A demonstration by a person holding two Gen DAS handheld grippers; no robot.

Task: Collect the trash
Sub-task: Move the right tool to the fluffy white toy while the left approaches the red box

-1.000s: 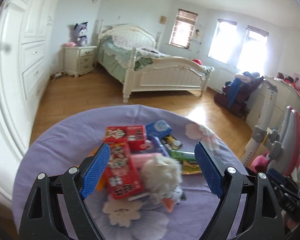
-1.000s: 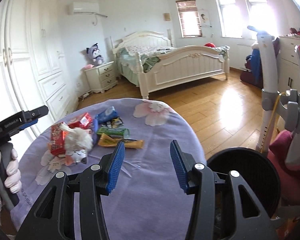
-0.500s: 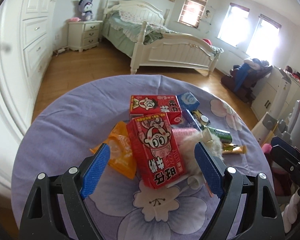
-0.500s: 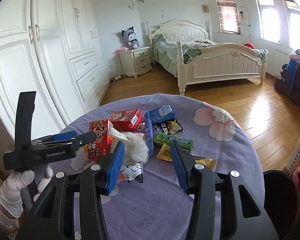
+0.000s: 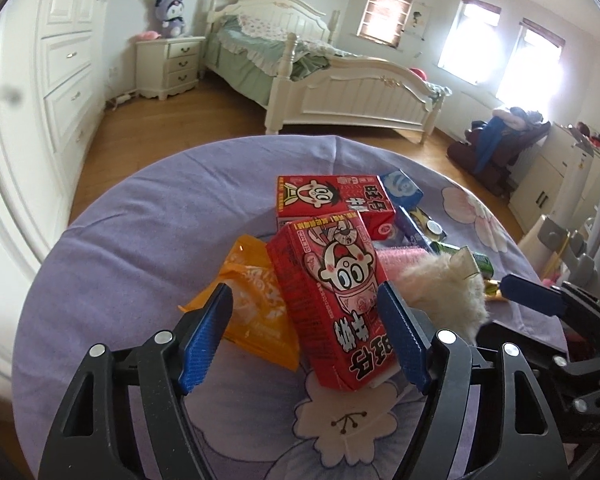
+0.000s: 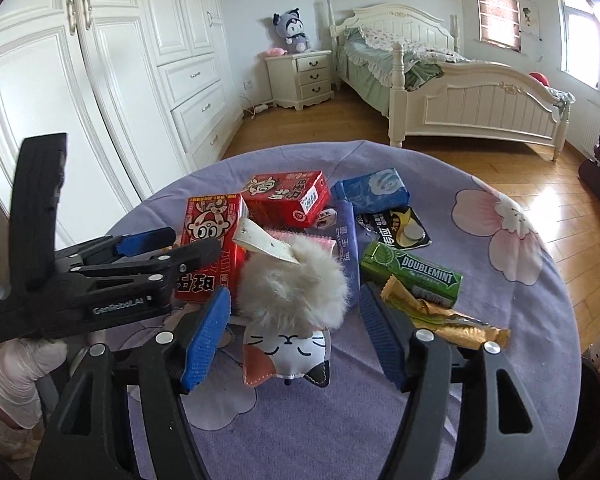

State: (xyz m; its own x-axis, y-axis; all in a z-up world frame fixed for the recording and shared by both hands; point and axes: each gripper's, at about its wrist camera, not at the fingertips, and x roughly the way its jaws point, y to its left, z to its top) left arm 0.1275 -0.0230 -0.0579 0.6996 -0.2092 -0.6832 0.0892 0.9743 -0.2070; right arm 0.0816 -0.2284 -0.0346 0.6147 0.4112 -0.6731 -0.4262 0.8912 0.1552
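Glossy red carton (image 5: 332, 304) lies beside fluffy white pompom (image 6: 296, 288) on wrinkled lilac cloth (image 5: 140, 240).

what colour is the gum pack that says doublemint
Green with white lettering: the gum pack shows best in the right wrist view.

The tablecloth (image 6: 440, 420) is matt lilac cloth with slight creases. The red carton (image 5: 332, 304) looks like glossy printed card, the orange wrapper (image 5: 252, 312) shiny crinkled plastic film. The pompom (image 6: 296, 284) is long fluffy fur (its cat face smooth, leather-like). The floor (image 6: 500, 160) is polished wood.
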